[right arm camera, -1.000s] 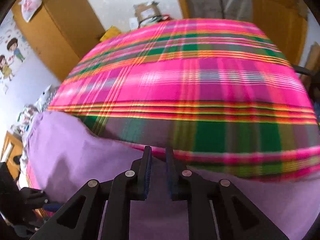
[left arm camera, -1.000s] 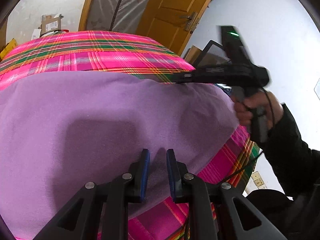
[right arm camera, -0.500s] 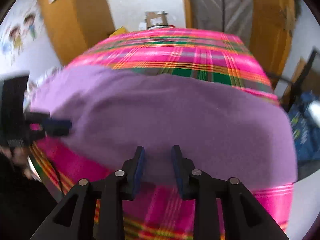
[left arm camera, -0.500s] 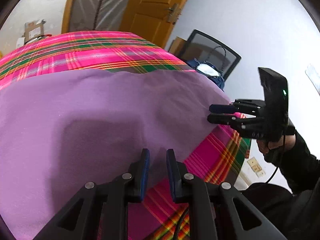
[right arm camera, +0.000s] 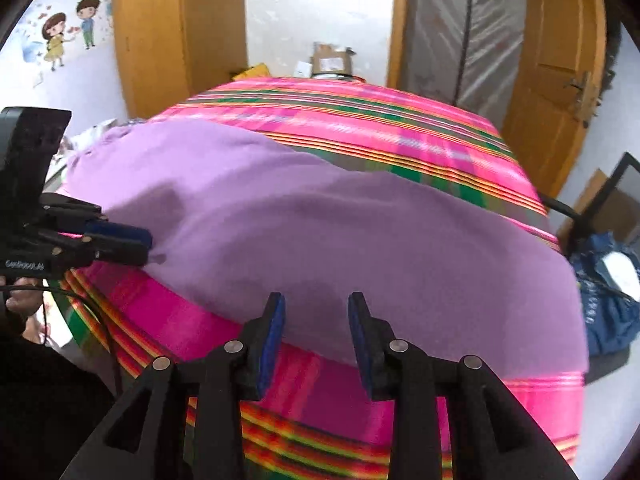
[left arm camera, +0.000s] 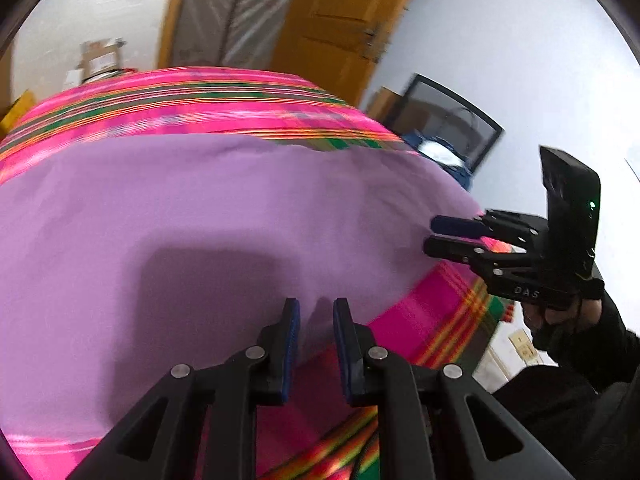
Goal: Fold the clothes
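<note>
Two hand-held grippers hang over the near edge of a lilac garment [left arm camera: 192,232] that lies spread flat across a bed covered with a pink, green and orange plaid cloth [right arm camera: 360,128]. The left hand-held gripper [left arm camera: 314,312] has its blue-padded jaws a narrow gap apart just above the garment's hem, with nothing pinched between them. The right hand-held gripper [right arm camera: 316,308] has its jaws opening, a wider gap showing between the pads, and only the cloth's edge lying below them, not gripped. Seen from the left one, the right hand-held gripper sits off to the side at the garment's corner, held by a hand [left arm camera: 560,320] in a dark sleeve [left arm camera: 600,344]. Beyond the bed stands an orange wooden door [right arm camera: 560,60].
</note>
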Action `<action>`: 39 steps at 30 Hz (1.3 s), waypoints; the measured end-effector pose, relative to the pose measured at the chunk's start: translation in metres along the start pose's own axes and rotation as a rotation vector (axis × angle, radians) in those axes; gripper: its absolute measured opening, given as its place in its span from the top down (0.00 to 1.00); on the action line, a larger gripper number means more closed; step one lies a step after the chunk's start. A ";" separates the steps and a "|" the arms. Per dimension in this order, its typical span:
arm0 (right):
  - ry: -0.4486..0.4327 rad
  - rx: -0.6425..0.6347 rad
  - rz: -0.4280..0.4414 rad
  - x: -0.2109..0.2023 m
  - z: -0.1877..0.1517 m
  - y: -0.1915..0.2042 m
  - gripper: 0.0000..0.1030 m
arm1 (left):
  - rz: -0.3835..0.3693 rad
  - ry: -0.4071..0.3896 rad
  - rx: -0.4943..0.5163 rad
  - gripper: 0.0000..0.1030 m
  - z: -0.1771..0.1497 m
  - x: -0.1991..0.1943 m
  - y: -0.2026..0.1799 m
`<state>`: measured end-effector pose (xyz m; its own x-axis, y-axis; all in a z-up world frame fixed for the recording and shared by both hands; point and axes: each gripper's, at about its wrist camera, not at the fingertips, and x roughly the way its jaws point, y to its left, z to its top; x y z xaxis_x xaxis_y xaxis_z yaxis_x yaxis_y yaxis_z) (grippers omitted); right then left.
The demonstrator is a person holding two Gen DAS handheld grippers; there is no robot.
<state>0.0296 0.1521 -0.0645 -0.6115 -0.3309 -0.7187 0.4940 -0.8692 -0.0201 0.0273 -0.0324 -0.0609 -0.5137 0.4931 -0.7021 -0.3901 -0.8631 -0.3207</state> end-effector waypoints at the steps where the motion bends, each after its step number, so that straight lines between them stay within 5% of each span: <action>1: 0.000 0.012 0.013 0.005 0.005 0.001 0.67 | 0.010 -0.006 -0.014 0.83 -0.001 -0.003 0.006; 10: 0.007 0.034 0.027 0.052 0.064 0.005 0.67 | 0.084 -0.056 -0.117 0.83 -0.005 -0.023 0.043; 18: 0.055 0.185 -0.098 0.076 0.075 -0.048 0.62 | 0.157 -0.096 -0.218 0.83 -0.017 -0.047 0.081; 21: 0.034 0.246 -0.062 0.068 0.076 -0.056 0.61 | 0.178 -0.105 -0.235 0.83 -0.018 -0.053 0.090; 27: 0.006 0.124 0.052 0.060 0.075 -0.011 0.61 | 0.181 -0.105 -0.240 0.83 -0.023 -0.056 0.096; 39: 0.095 -0.048 0.053 0.052 0.044 0.017 0.59 | 0.178 -0.096 -0.214 0.83 -0.021 -0.057 0.087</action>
<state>-0.0211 0.1039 -0.0711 -0.5234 -0.3374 -0.7824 0.5544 -0.8322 -0.0120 0.0390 -0.1379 -0.0622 -0.6335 0.3307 -0.6996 -0.1219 -0.9354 -0.3318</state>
